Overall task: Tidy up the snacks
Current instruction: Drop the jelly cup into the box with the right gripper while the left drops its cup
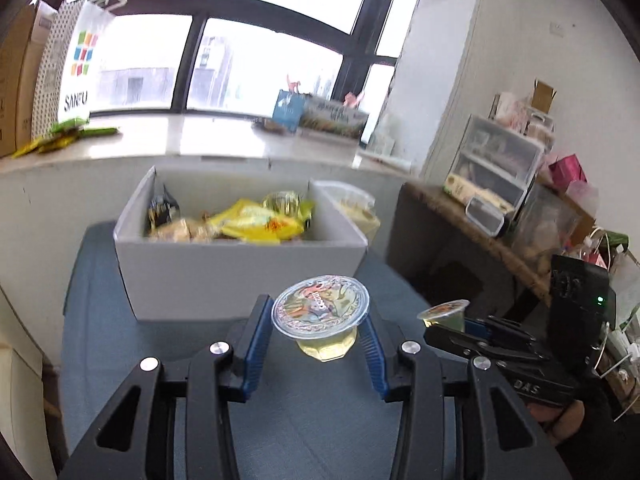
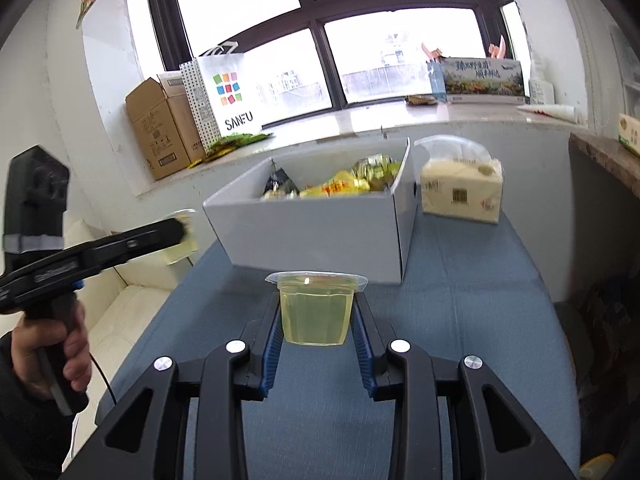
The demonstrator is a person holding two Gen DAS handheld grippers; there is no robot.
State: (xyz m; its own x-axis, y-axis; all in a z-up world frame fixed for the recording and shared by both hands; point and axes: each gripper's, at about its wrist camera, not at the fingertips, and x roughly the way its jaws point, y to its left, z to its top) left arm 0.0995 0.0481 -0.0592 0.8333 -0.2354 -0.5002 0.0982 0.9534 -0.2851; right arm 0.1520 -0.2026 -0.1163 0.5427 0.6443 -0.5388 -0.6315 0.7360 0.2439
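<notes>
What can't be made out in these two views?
- Left wrist view: the snacks in the white box are blurred; those low down sit behind its front wall.
- Right wrist view: the jelly cup in the left tongs is smeared by blur and partly behind them.
- Both views: print on the snack wrappers is too small to read.

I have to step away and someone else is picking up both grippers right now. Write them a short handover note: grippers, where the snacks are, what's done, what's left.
Left gripper: shut on a jelly cup, held above the blue table.
Right gripper: shut on a second jelly cup, also held clear of the table.
White box: sits at the far end of the table and already holds several snack packets. A tissue pack stands beside it.
Done: both cups gripped.
Left: probably carry each cup forward, release it into the box.
</notes>
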